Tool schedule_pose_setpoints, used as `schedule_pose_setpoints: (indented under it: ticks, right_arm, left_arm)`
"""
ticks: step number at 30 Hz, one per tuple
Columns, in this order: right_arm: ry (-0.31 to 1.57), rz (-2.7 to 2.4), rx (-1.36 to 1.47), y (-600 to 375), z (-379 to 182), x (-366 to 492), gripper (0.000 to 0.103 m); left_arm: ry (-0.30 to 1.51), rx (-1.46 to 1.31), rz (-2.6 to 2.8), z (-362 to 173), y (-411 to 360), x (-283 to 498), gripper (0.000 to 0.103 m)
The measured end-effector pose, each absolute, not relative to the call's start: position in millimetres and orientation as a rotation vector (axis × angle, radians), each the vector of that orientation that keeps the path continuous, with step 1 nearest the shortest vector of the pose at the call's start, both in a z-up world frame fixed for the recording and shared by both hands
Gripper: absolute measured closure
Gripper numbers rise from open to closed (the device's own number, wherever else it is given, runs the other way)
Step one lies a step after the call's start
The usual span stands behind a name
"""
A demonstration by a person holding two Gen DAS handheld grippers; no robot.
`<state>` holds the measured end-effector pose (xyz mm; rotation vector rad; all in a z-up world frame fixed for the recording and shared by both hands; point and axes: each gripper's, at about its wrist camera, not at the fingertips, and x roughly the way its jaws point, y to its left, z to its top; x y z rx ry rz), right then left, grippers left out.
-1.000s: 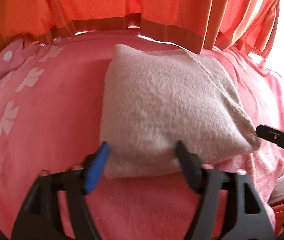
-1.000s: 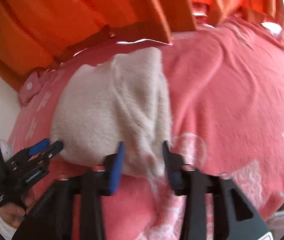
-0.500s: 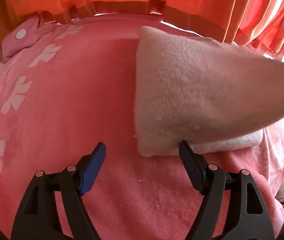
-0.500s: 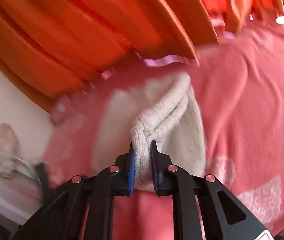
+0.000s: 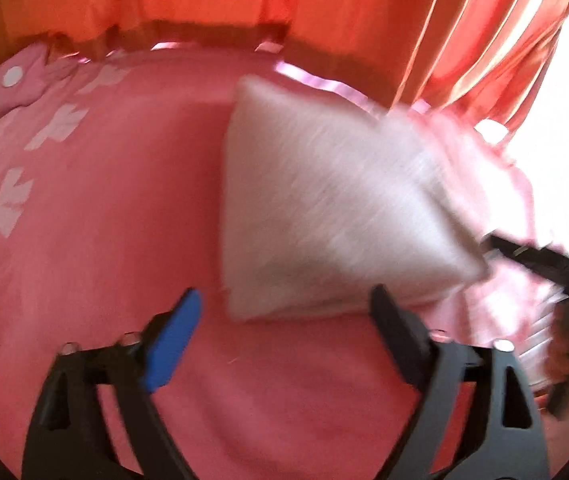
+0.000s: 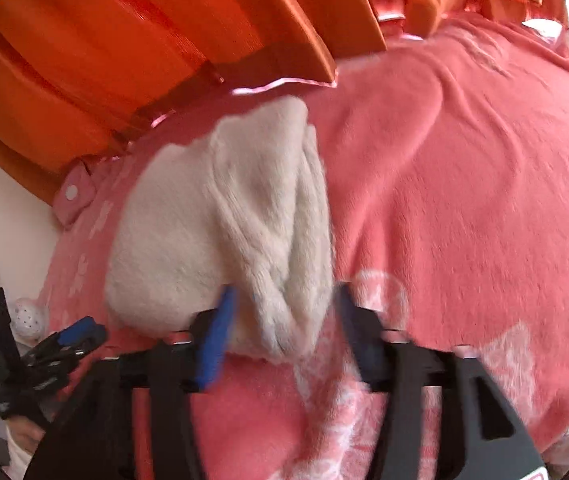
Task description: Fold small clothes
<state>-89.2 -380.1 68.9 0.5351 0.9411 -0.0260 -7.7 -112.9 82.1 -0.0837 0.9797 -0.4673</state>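
Note:
A small cream fleece garment [image 5: 336, 208] lies folded on the pink blanket [image 5: 104, 220]; it also shows in the right wrist view [image 6: 224, 232]. My left gripper [image 5: 284, 320] is open, its fingers just short of the garment's near edge. My right gripper [image 6: 284, 332] is open with the garment's bunched near corner lying between its fingers. The right gripper also shows at the right edge of the left wrist view [image 5: 532, 256], at the garment's right corner. The left gripper shows at the lower left of the right wrist view [image 6: 80, 336].
Orange curtains [image 5: 284, 0] hang along the far side of the bed. A pink pillow with white dots [image 5: 12, 88] lies at the far left. A white wall [image 6: 4, 208] and some pale objects stand left of the bed.
My right gripper was shut on the garment's corner and held it lifted; it has opened and the corner has dropped back onto the pile. My left gripper stayed open near the garment's near edge.

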Motion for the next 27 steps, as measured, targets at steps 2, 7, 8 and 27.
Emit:
schedule_pose_setpoints:
  ticks: [2,7,8,27]
  right_arm:
    - [0.954,-0.026,0.562,-386,58,-81,0.035]
    - [1.038,0.026,0.673,-388,26,-47,0.034]
    - [1.043,0.038,0.688,-387,22,-42,0.033]
    - [0.903,0.061,0.619,-363,88,-36,0.075]
  left_arm:
    - [0.971,-0.154,-0.507,86,-117,10,0.011]
    - [1.085,-0.184,-0.496,53,-136,65,0.01]
    - [1.098,-0.192,-0.497,47,-137,71,0.01]
    - [1.076,-0.319,-0.712,76,-147,94,0.058]
